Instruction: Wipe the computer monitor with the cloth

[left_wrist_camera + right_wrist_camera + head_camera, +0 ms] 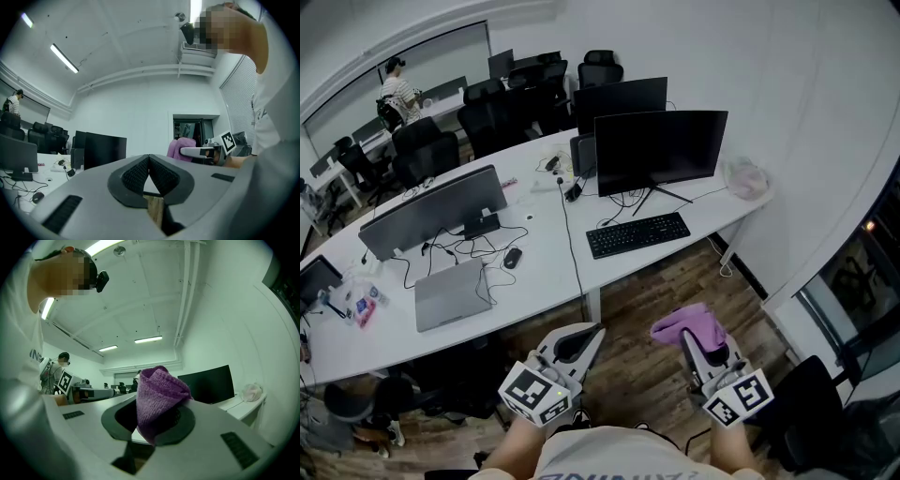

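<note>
Right gripper view confirms my right gripper (157, 418) is pinching the purple cloth (159, 390), a bunched, knitted wad carried ready for wiping. My left gripper (149, 161) is pressed together on nothing. The black monitor (661, 150), unlit, stands near the worktop's (544, 272) right end, well apart from the cloth.

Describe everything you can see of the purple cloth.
The cloth is purple, with a looped, towel-like knit, bunched into a folded wad. The right claw is shut on it, the bulk rising past its end and one fold hanging below. It is held in the air above the wood floor, short of the white desk, touching nothing else.
</note>
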A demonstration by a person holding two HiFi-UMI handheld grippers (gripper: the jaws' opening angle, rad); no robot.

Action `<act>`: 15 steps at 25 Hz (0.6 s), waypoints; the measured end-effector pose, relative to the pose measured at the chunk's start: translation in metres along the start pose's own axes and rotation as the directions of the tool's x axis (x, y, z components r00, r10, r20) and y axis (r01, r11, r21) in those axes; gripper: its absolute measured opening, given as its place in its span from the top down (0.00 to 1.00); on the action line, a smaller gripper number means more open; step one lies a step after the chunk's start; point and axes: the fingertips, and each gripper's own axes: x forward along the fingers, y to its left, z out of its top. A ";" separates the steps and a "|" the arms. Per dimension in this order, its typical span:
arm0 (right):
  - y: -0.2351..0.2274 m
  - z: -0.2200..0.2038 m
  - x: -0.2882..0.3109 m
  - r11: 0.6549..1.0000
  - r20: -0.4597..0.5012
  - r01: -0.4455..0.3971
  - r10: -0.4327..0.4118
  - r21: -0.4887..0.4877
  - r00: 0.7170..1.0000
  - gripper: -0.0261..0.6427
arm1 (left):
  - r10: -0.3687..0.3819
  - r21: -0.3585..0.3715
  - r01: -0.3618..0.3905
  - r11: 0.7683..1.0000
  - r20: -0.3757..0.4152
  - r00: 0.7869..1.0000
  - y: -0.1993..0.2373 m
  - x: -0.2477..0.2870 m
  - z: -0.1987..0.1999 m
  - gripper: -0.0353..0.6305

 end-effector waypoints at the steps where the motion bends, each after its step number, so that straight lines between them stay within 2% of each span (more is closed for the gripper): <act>1: 0.001 0.001 0.001 1.000 0.010 -0.006 0.006 0.006 1.000 0.86 | 0.001 0.000 -0.001 1.000 0.000 1.000 0.001 -0.001 0.000 0.93; 7: 0.005 0.000 0.009 0.999 0.017 -0.025 0.025 0.027 1.000 0.86 | 0.015 -0.005 -0.015 1.000 -0.003 1.000 0.013 -0.010 -0.001 0.93; 15: 0.026 -0.014 0.054 0.998 -0.019 0.012 -0.011 0.059 1.000 0.86 | 0.028 -0.010 -0.028 1.000 -0.004 1.000 0.059 -0.039 -0.006 0.93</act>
